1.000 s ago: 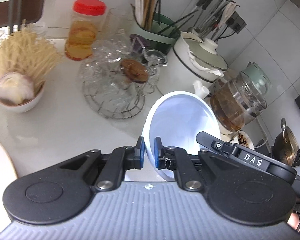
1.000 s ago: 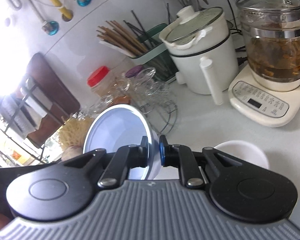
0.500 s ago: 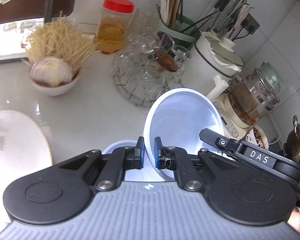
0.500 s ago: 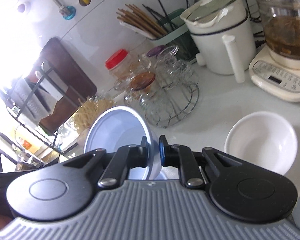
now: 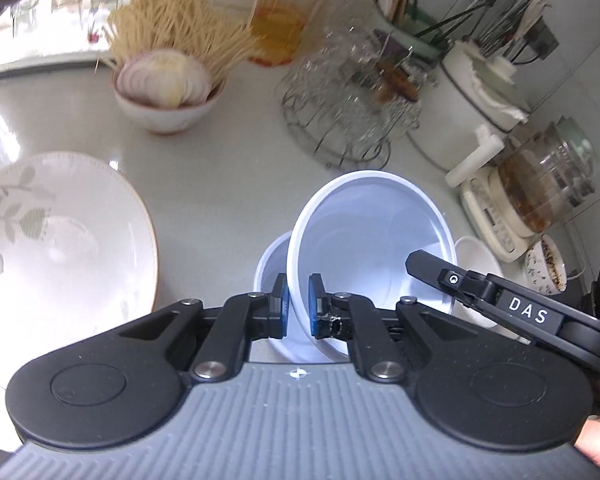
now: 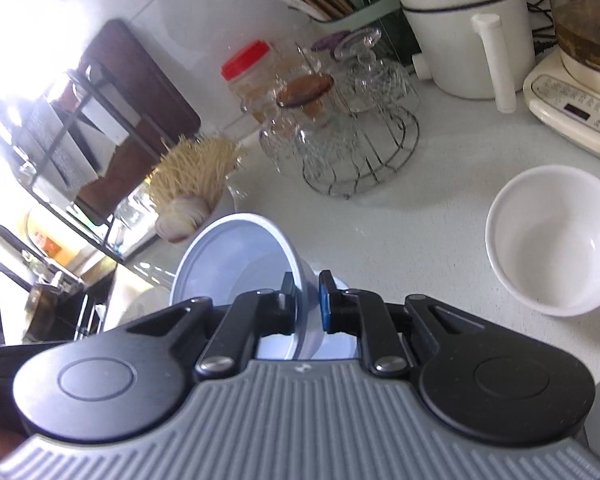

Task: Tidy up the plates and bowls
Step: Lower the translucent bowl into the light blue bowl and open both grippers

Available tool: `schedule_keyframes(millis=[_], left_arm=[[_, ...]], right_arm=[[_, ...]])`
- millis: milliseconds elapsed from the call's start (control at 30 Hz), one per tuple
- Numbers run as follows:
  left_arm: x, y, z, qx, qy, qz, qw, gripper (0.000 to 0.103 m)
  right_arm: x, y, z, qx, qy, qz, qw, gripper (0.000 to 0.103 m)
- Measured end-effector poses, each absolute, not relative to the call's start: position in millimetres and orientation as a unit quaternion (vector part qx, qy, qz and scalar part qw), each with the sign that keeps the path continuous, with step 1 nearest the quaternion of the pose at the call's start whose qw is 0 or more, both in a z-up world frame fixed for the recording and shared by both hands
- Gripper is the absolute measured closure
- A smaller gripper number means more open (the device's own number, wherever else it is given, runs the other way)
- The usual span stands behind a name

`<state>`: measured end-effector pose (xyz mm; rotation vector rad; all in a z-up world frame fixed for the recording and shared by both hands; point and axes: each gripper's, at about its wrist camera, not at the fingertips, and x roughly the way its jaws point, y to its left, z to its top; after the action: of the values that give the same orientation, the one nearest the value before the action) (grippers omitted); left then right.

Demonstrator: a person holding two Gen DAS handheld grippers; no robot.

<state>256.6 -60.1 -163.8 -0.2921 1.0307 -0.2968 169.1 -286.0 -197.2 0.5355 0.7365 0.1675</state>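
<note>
- Right then, your left gripper (image 5: 297,306) and right gripper (image 6: 307,303) each clenched the pale bowl's (image 5: 370,240) rim, tilted over the lower bowl (image 5: 270,264).
- You needed it levelled before nesting; the plate (image 5: 60,240) sat alongside.

Bare counter (image 5: 220,184) lies open mid-frame; the glass rack (image 5: 352,108) upper centre, onion bowl (image 5: 168,96) and patterned plate (image 5: 60,240) at left hem it.

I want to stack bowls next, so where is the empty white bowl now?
The white bowl stands on the counter at the right of the right wrist view, in front of the kettle base and right of the glass rack.
</note>
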Motion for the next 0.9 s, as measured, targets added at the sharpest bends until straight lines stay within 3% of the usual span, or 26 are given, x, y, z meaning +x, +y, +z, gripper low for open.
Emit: schedule_keyframes(millis=[667,700,767,800,900], left_arm=[[263.5,-69.1,-179.2,-0.12,0.519,-0.138,0.835,0.088],[264.1,-68.0,-179.3,-0.116,0.521,-0.132,0.835,0.085],[265.0,-65.5,-178.1,-0.111,0.522,-0.127,0.836,0.074],[265.3,-63.6,-176.4,-0.11,0.519,-0.126,0.838,0.071],[266.7,-62.0,-170.1,-0.103,0.51,-0.131,0.844,0.065]], right_arm=[[178.4,-283.4,-212.9,0.253,0.391,0.063,0.883,0.086],[179.6,-281.9,-213.0,0.249,0.394,0.062,0.883,0.084],[178.9,-278.5,-211.4,0.243,0.391,0.06,0.886,0.06],[178.2,-276.8,-210.4,0.241,0.385,0.062,0.888,0.055],[176.1,-275.0,-204.7,0.234,0.377,0.064,0.894,0.051]])
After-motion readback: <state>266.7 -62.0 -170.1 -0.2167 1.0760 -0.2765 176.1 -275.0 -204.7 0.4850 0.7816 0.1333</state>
